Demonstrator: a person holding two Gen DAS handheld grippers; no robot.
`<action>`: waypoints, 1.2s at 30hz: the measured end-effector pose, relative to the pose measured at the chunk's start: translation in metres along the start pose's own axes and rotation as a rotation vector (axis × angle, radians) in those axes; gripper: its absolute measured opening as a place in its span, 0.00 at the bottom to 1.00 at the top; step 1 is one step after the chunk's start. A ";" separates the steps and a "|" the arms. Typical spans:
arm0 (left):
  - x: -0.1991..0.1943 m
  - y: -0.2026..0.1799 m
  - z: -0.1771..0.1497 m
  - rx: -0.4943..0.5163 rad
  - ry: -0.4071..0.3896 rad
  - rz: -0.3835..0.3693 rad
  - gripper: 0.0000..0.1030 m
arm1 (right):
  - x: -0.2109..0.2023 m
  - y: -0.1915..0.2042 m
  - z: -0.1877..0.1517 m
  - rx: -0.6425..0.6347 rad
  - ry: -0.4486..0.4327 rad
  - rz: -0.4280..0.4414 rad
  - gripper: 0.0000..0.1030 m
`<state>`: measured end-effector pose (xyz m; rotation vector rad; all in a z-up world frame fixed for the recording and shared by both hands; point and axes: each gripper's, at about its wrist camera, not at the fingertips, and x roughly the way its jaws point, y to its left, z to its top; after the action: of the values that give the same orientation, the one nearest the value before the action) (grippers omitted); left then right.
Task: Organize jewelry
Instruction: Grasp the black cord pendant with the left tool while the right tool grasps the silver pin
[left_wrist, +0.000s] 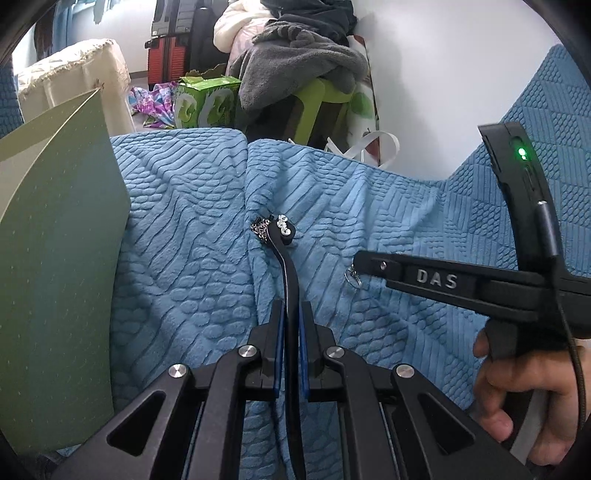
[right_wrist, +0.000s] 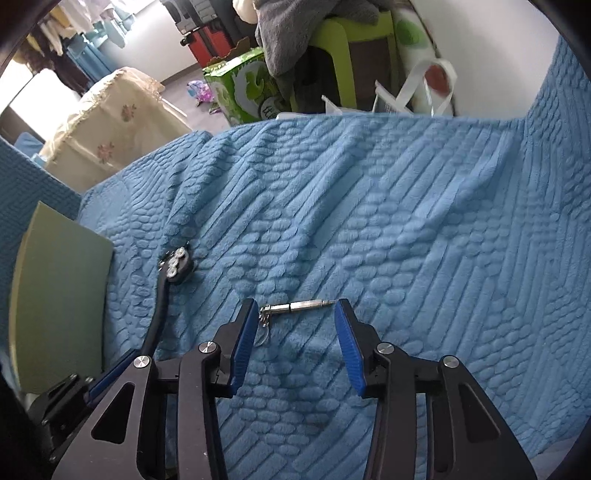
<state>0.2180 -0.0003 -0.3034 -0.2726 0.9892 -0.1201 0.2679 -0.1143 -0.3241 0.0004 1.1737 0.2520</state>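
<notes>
While both tongs work over the blue quilted cover: a label-by-label account follows.

Left tongs (left_wrist: 291, 354): closed tight on a black strap (left_wrist: 290, 273), which runs straight ahead from between the blue pads and curves up to its far tip.

Strap tip: ahead of the left tongs, a black end piece set with clear stones (left_wrist: 283, 224); a small dark chain cluster (left_wrist: 260, 229) lies touching it on its left side.

Right tongs (right_wrist: 295, 325): spread wide, holding nothing; the pads stand on either side of a slim silver clasp piece (right_wrist: 295, 307).

Silver clasp piece: lies crosswise on the blue cover (right_wrist: 406, 221), just ahead of the right tongs, its ringed end touching or nearly touching the left pad, its pointed end just short of the right pad.

Green board (left_wrist: 62, 258): propped to the left of the left tongs, well apart from the silver piece.

Step in hand: by my reading, the left side steadies the strap while the right side lines up to pick up the silver piece.

Next move: probably lowering and closing the right pads. Since the piece lies along the gap rather than across it, a turn of the wrist may be needed. The soft pile could let it sink or roll.

Where it all goes: I cannot tell; no tray or box shows.
</notes>
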 end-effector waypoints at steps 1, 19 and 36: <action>0.000 0.001 -0.002 -0.002 0.000 -0.004 0.05 | 0.000 0.003 0.000 -0.015 -0.009 -0.015 0.38; 0.003 0.007 -0.003 -0.046 0.001 -0.032 0.05 | -0.001 0.006 -0.009 -0.064 -0.012 -0.124 0.05; -0.035 0.001 0.008 -0.050 -0.067 -0.052 0.05 | -0.046 0.019 -0.023 -0.101 -0.076 -0.076 0.03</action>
<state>0.2055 0.0098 -0.2719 -0.3461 0.9201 -0.1335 0.2268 -0.1074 -0.2884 -0.1221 1.0819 0.2425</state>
